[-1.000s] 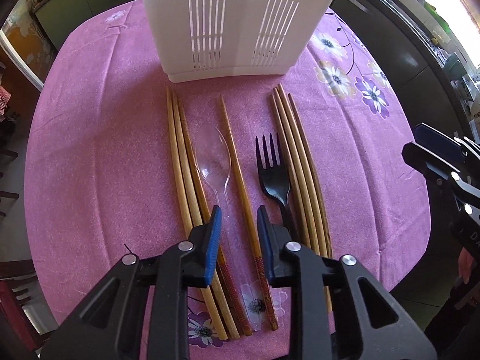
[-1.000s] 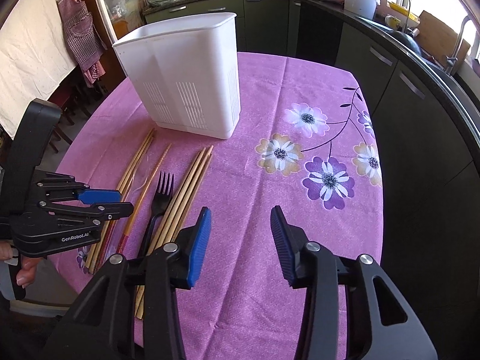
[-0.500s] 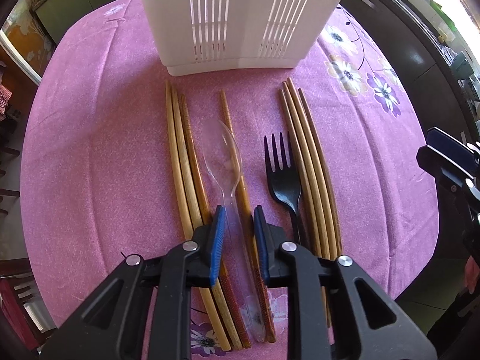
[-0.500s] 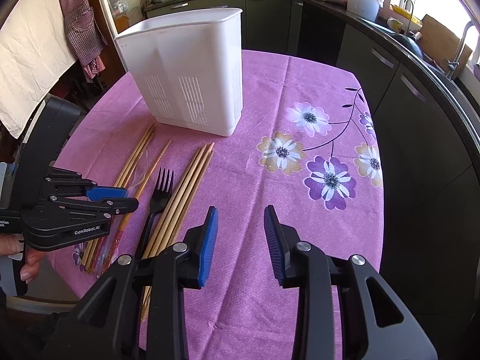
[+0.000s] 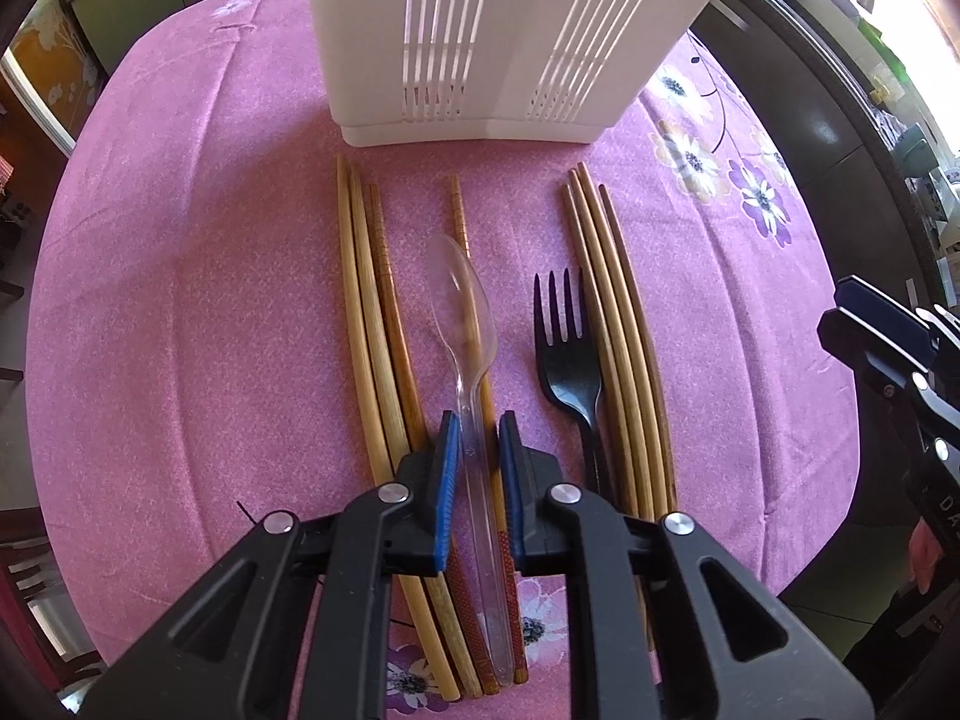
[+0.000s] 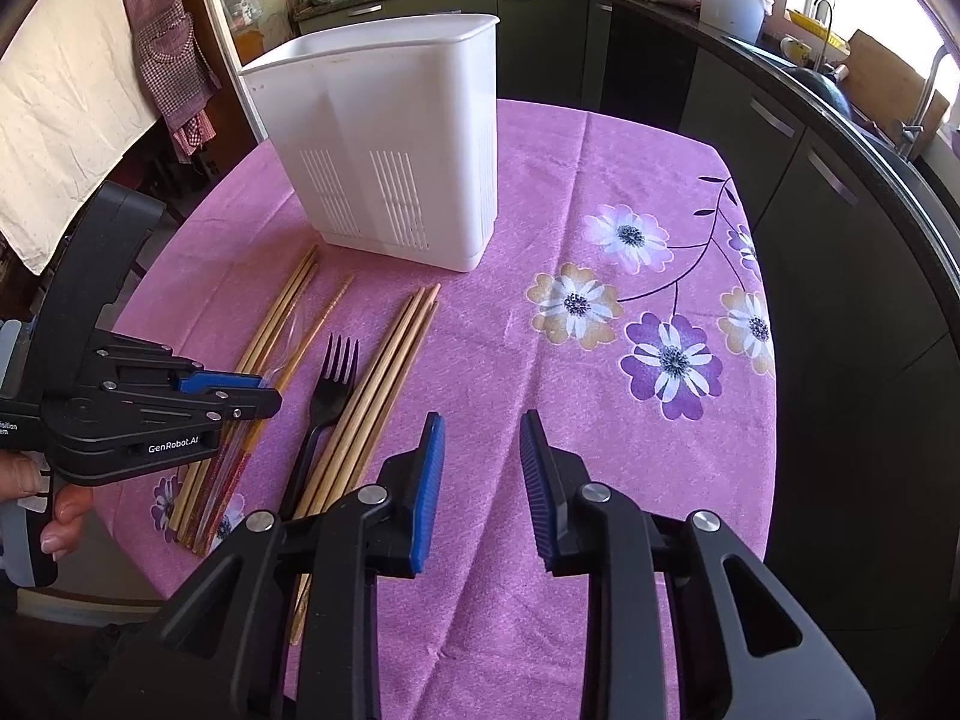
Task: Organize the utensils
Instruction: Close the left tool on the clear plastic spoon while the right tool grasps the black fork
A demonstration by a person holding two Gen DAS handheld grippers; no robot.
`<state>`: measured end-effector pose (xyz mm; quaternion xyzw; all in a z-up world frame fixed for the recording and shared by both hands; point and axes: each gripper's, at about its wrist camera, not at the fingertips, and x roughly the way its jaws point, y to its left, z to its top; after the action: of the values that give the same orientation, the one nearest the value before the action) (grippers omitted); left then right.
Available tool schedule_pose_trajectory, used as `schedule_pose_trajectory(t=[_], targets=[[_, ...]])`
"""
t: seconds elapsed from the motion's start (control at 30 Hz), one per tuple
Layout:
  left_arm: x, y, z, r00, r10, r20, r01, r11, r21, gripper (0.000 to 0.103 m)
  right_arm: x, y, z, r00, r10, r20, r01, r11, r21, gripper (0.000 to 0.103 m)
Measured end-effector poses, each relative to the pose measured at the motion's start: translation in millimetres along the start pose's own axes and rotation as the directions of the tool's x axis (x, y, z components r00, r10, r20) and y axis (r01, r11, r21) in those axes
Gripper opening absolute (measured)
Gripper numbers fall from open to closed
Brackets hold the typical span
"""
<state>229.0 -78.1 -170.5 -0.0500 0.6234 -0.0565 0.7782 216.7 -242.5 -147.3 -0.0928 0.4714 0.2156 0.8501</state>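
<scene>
Underneath both grippers, purple flowered tablecloth. Straight ahead of the left gripper, at the far end of the row, white slotted caddy, upright, open top out of that view.

Between caddy and gripper, utensils flat on the cloth, every long axis running from the gripper toward the caddy. To the gripper's left, left chopstick bundle; to its right, right chopstick bundle, with the black fork just beside it, tines toward the caddy.

Dead centre: clear plastic spoon, bowl ahead, handle passing back between the left jaws and in line with them. Single patterned chopstick partly under the spoon, also inside the gap.

Left jaws nearly together, just been closing, blue pads flanking the spoon handle on both sides. Cannot tell whether already squeezing or only about to.

Right gripper off to the right of the row over bare cloth, well apart from the spoon. Jaws parted, just been narrowing, nothing between them.

Left hand clearly nearer. Probably next: firm pinch on the handle alone, lift clear of the chopstick, then carry forward and tip upright over the caddy.
</scene>
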Motion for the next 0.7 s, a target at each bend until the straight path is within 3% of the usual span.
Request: schedule_pose_trajectory(t=[0.47,0.7], targets=[[-25,-1,-12,0.997,0.017,0.082,-0.021,0.999,0.048,0.004,1,11,2,1.000,0.029,-0.011,-0.029,0.999,-0.020,0.027],[-46,1,-20,0.990,0.013,0.138,-0.022,0.998,0.061,0.004,23,46,-1,0.986,0.117,-0.119,-0.123,0.991,-0.046,0.027]])
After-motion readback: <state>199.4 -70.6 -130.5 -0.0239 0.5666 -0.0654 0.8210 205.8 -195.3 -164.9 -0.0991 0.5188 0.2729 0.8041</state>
